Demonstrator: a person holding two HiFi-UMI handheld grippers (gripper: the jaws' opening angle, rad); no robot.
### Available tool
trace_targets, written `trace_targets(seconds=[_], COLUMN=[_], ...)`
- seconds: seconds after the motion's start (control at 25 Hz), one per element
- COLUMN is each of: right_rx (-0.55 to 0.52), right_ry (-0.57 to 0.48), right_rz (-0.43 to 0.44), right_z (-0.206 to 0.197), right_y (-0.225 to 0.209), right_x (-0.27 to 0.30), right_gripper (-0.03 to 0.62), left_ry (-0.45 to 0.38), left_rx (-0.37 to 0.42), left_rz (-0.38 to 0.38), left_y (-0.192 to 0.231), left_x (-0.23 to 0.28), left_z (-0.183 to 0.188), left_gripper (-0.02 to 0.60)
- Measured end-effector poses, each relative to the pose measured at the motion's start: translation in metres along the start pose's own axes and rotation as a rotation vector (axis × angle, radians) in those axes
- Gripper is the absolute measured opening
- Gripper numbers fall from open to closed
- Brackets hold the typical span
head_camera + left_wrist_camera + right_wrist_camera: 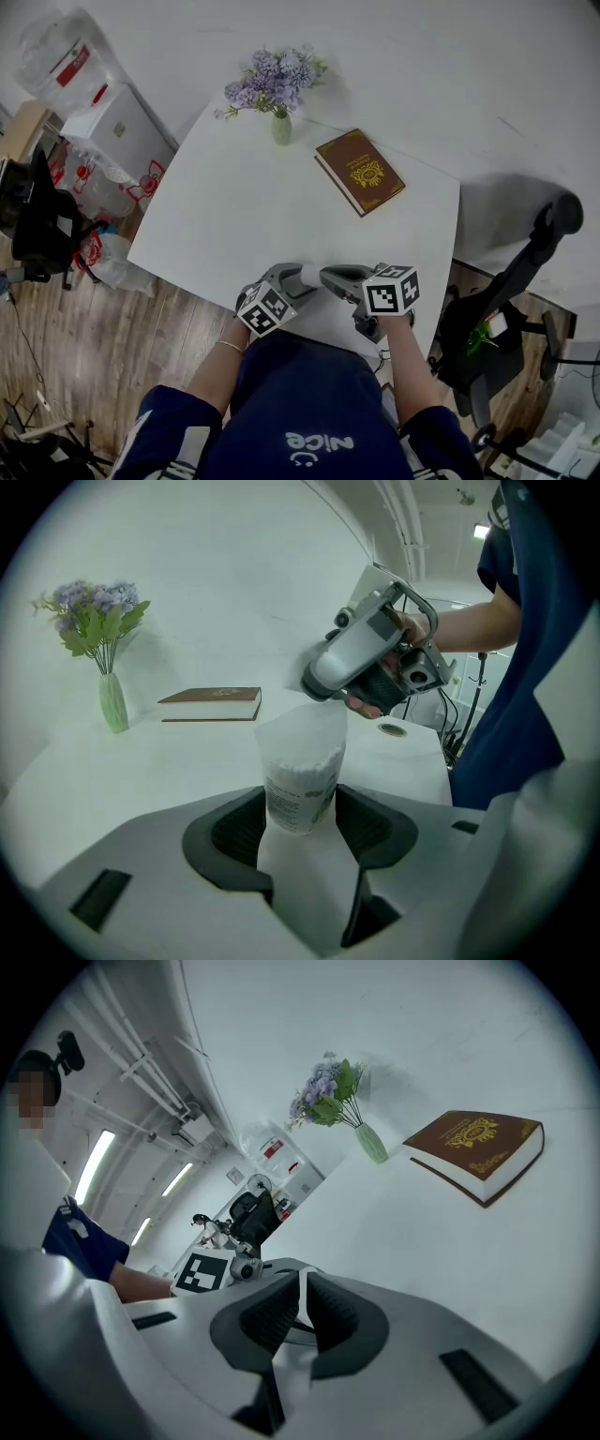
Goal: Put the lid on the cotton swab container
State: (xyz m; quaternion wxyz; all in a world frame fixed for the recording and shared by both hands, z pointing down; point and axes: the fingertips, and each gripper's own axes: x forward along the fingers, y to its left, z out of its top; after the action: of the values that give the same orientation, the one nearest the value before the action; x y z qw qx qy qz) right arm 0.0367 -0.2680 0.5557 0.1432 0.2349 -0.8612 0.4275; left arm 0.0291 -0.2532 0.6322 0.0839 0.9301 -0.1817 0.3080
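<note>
The cotton swab container (300, 780) is a translucent white cup packed with swabs, with a printed label on its side. It stands upright between the dark pads (239, 832) of my left gripper (300, 803), which is shut on its lower half. My right gripper (323, 679) reaches in from the right, its tip right at the container's top. In the right gripper view its jaws are nearly together on a thin white edge, which looks like the lid (302, 1299). From the head view both grippers, left (298, 277) and right (330, 275), meet at the table's near edge; the container (310, 275) barely shows.
On the white table (234, 216) a brown book (360, 172) lies at the far right and a green vase of purple flowers (280, 127) stands at the far edge. A round cable hole (392, 729) sits near the right edge. A black chair (37, 220) stands left of the table.
</note>
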Motion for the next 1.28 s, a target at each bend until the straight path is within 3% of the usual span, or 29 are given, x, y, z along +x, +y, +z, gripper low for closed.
trace_targets(seconds=[0.28, 0.72, 1.04, 1.16, 1.28], right_rx=[-0.11, -0.401, -0.572, -0.528, -0.487], right_ry=[0.017, 0.011, 0.073, 0.043, 0.012], right_rz=[-0.09, -0.412, -0.473, -0.468, -0.431], right_z=[-0.012, -0.015, -0.016, -0.018, -0.018], right_y=[0.006, 0.01, 0.014, 0.012, 0.013], right_x=[0.004, 0.009, 0.01, 0.009, 0.007], right_gripper=[0.055, 0.054, 0.055, 0.055, 0.055], left_ry=[0.0, 0.011, 0.063, 0.069, 0.042], left_rx=[0.003, -0.004, -0.031, -0.025, -0.076], left_rz=[0.005, -0.005, -0.017, -0.002, 0.024], left_y=[0.0, -0.002, -0.002, -0.003, -0.004], left_x=[0.0, 0.001, 0.006, 0.006, 0.001], left_z=[0.001, -0.001, -0.005, -0.005, -0.003], left_gripper=[0.252, 0.253, 0.256, 0.259, 0.259])
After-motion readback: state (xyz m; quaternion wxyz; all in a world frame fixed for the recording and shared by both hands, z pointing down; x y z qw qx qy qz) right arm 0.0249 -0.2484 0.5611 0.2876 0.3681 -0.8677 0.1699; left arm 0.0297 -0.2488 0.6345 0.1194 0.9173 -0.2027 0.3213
